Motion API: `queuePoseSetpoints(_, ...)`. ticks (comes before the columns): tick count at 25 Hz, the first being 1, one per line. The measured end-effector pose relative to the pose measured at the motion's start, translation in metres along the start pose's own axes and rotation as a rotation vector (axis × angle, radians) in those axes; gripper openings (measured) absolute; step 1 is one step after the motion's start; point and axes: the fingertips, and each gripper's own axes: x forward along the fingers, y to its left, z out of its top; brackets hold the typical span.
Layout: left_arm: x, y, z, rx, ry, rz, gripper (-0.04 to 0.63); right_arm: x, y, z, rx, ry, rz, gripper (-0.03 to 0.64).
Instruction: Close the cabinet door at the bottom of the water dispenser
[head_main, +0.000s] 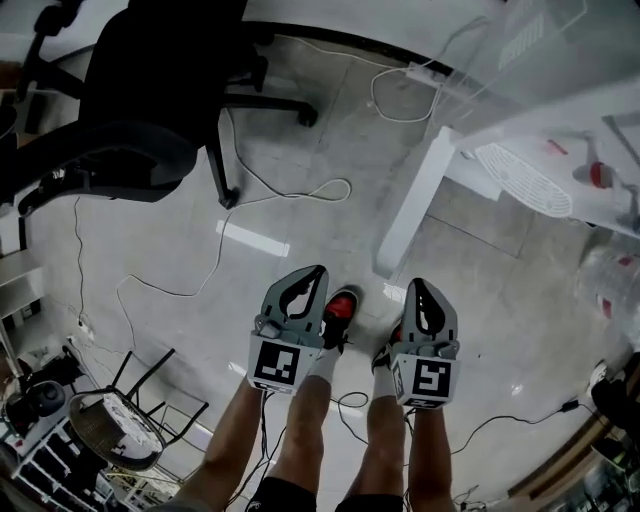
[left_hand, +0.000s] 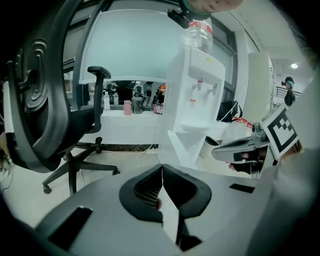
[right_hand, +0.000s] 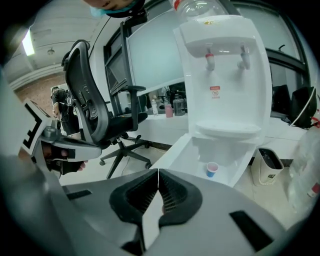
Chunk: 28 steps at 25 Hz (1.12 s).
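Note:
The white water dispenser stands ahead with its bottom cabinet open; a small blue cup sits inside. Its door swings out to the left, and from above it is a white panel jutting over the floor. In the left gripper view the dispenser and the door's edge lie ahead to the right. My left gripper and right gripper hang side by side above my feet, both shut and empty, well short of the door.
A black office chair stands at the left, with cables trailing over the tiled floor and a power strip by the wall. A waste bin sits right of the dispenser. A wire rack is at the lower left.

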Motion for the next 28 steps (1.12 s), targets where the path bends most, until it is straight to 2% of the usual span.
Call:
queuePoseSetpoints(8, 0.0, 0.008, -0.012, -0.002, 0.016, -0.012, 0.025, 0.017, 0.014, -0.02, 0.038, 0.069, -0.008, 0.036)
queuePoseSetpoints(11, 0.001, 0.011, -0.011, -0.002, 0.016, -0.018, 0.025, 0.026, 0.019, -0.026, 0.057, 0.1, 0.0, 0.162)
queuePoseSetpoints(16, 0.002, 0.018, -0.012, -0.003, 0.02, -0.019, 0.025, 0.04, 0.028, -0.034, 0.075, 0.137, -0.007, 0.284)
queuePoseSetpoints(24, 0.004, 0.023, -0.022, -0.001, 0.036, -0.027, 0.025, 0.057, 0.041, -0.055, 0.099, 0.2, -0.007, 0.296)
queuePoseSetpoints(28, 0.005, 0.025, -0.026, 0.0, 0.04, -0.025, 0.025, 0.058, 0.038, -0.06, 0.089, 0.194, -0.034, 0.243)
